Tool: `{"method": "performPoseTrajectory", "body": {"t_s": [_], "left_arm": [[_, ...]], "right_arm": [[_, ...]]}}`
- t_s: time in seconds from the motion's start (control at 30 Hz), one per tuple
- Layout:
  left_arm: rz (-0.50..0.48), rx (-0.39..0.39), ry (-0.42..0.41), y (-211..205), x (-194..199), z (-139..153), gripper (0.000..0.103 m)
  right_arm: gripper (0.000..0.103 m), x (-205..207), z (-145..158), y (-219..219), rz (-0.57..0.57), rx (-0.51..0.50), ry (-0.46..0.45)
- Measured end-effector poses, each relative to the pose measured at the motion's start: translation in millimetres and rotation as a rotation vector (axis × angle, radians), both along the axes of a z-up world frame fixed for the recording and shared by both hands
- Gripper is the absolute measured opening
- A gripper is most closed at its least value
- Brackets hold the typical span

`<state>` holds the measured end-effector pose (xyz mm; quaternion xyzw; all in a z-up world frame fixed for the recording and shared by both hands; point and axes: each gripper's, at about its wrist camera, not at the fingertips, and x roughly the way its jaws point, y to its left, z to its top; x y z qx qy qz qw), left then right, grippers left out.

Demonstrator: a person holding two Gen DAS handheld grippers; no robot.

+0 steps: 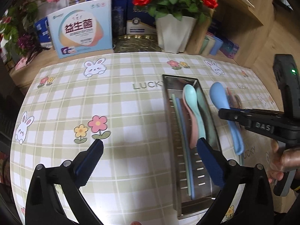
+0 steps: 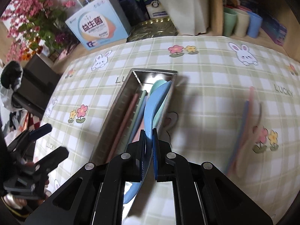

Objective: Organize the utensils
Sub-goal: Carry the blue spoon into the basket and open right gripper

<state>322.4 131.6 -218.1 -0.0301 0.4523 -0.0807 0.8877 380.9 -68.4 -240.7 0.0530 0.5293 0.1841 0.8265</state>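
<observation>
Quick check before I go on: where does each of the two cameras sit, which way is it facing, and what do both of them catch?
Left wrist: on the left gripper, angled down at the tablecloth; its open fingers frame the steel tray's left side; the right gripper and a hand show at right.
Right wrist: on the right gripper, angled down over the tray; its fingers clamp the blue spoon; the left gripper shows at left.
Shared: tray, blue spoon, tablecloth, white flowerpot.

Checked bunny tablecloth [image 1: 120, 97]; probiotic box [image 1: 80, 30], white rose pot [image 1: 174, 31], pastel cups [image 2: 241, 23] behind it
</observation>
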Motion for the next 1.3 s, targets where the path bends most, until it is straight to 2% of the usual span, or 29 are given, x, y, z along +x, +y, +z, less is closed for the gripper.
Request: {"method": "performPoseTrajectory", "body": {"t_s": [0.3, 0.77, 0.87, 1.0, 1.2, 1.23, 1.27, 1.3], "left_arm": [[0.085, -0.061, -0.028, 23, -6, 2, 0.097], [0.095, -0.123, -0.041, 28, -13, 4, 0.097], [0.087, -0.124, -0.039, 26, -14, 6, 0.097], [0.073, -0.094, -0.039, 15, -16, 12, 0.097], [0.038, -0.075, -0.066, -4, -22, 25, 0.097], [0.031, -0.069, -0.073, -9, -23, 28, 0.097], [0.026, -0.063, -0.077, -13, -24, 30, 0.096], [0.02, -0.057, -0.081, -19, -25, 33, 0.094]], "right_arm": [[0.007, 22, -14, 20, -0.026, -0.079, 0.05], [0.007, 25, -16, 24, -0.05, -0.059, 0.056], [0.007, 20, -8, 21, -0.049, -0.059, 0.02], [0.008, 7, 8, 11, -0.046, -0.073, -0.076], [0.01, -18, 25, -29, -0.067, -0.001, -0.173], [0.018, -23, 27, -36, -0.074, 0.005, -0.189], [0.04, -29, 29, -46, -0.084, 0.011, -0.211], [0.052, -33, 31, -52, -0.093, 0.018, -0.229]]}}
